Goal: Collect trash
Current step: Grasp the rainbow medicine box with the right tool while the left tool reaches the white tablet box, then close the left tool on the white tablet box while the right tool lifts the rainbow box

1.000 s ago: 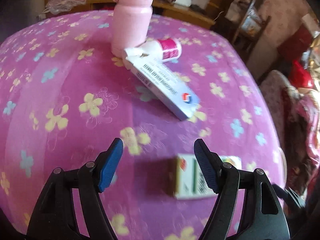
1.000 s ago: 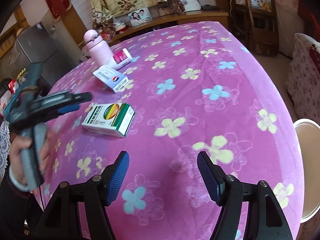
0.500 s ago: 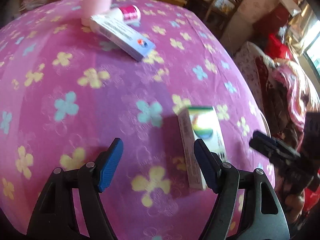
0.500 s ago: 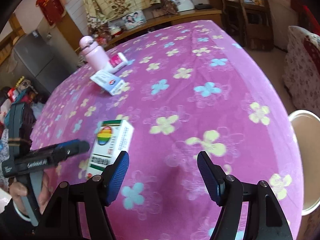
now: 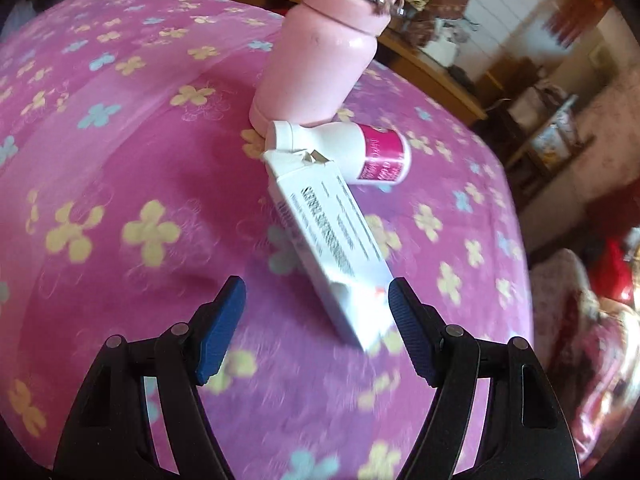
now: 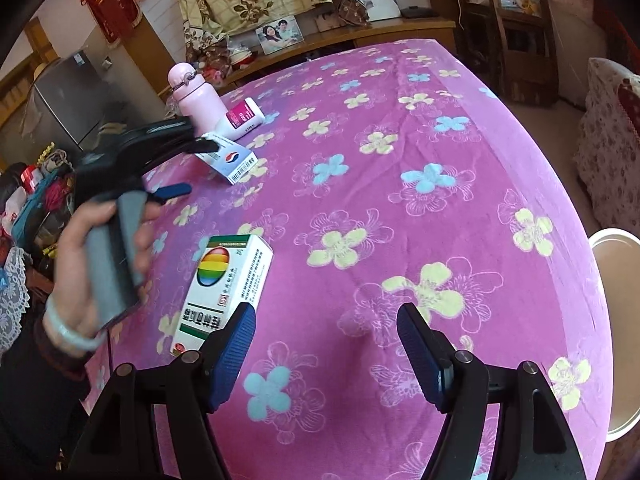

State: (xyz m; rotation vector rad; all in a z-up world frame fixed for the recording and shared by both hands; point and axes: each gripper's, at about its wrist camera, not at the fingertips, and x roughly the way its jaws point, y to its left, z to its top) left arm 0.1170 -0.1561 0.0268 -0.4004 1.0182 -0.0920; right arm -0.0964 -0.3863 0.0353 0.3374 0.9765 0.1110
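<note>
Bare tablecloth (image 6: 400, 168) rightward; pink flask (image 6: 196, 96) behind white box (image 5: 332, 240).

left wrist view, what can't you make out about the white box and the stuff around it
- White box, left wrist view: print is motion-blurred, unreadable.
- Pink bottle, left wrist view: top cut off by the upper edge.
- Rainbow box, right wrist view: near end hidden behind the right gripper finger.
- Left gripper, right wrist view: blurred.

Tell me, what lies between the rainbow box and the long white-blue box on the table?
Only bare flowered cloth lies between the rainbow box and the long box; the right wrist view shows it.
</note>
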